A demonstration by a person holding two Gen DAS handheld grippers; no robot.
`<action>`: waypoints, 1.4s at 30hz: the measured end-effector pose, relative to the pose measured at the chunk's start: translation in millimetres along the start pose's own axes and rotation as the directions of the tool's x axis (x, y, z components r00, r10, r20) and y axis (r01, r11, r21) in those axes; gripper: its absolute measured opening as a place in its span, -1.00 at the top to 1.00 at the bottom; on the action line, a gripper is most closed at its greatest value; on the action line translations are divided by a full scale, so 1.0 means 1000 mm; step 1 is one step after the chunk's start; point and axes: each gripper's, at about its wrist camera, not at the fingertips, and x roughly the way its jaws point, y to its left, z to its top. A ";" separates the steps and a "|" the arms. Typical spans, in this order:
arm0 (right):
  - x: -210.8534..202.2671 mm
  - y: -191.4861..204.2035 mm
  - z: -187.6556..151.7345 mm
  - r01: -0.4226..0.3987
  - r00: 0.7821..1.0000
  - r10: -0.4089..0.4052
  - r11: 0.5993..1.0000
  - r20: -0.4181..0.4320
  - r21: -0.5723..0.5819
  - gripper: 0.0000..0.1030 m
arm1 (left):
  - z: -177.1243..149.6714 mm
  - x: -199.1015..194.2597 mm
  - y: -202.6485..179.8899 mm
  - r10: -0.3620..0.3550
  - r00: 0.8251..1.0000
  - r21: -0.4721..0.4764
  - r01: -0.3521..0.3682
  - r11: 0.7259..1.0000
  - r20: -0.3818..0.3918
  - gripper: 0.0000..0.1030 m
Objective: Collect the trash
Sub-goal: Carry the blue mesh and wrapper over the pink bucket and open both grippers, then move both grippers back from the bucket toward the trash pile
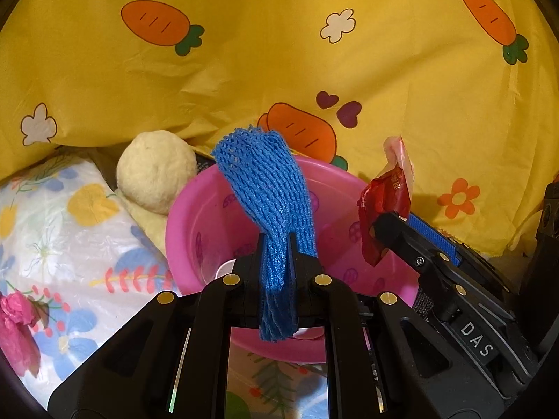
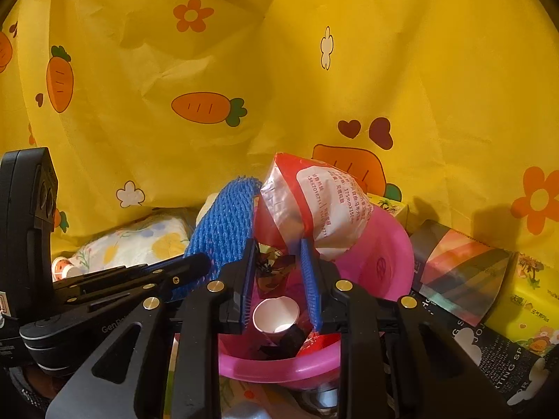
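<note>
Blue foam net (image 1: 265, 188) upright above pink basin (image 1: 195, 216), crumpled red-white wrapper (image 2: 314, 202) beside it

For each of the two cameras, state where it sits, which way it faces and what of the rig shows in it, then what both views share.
Left wrist: sits on the left gripper, looking forward and down over the pink basin; its jaws pinch a blue foam net; the right gripper enters from the right.
Right wrist: sits on the right gripper, facing the same basin; its jaws grip a red-and-white wrapper; the left gripper enters from the left.
Shared: basin, net, wrapper, yellow carrot-print cloth.
</note>
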 end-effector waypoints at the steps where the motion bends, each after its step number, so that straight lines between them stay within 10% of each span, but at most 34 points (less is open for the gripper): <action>1: 0.001 0.000 0.000 0.000 1.000 0.000 1.000 0.000 0.001 0.48 | 0.000 0.002 0.001 -0.001 1.000 -0.003 0.001 1.000 -0.004 0.80; 10: 0.008 -0.001 0.001 -0.002 1.000 0.002 1.000 -0.005 0.006 0.46 | -0.004 0.014 0.009 -0.024 0.999 -0.017 0.023 1.000 -0.034 0.71; 19: 0.014 -0.001 0.000 -0.002 1.000 0.002 1.000 -0.011 0.009 0.43 | -0.011 -0.011 0.030 0.043 0.997 -0.053 -0.040 0.998 0.056 -0.62; 23: 0.015 0.004 0.000 -0.025 1.000 0.025 1.000 -0.012 -0.004 0.36 | -0.013 -0.031 0.041 0.094 0.990 -0.082 -0.086 0.993 0.103 -0.69; 25: 0.014 0.005 0.000 -0.030 1.000 0.030 1.000 0.001 0.002 -0.31 | -0.014 -0.042 0.043 0.128 0.983 -0.086 -0.117 0.989 0.135 -0.78; 42: -0.016 0.015 -0.015 0.049 0.998 -0.048 0.999 0.029 -0.019 -0.72 | -0.050 -0.104 0.053 0.278 0.939 -0.138 -0.254 0.957 0.202 -0.88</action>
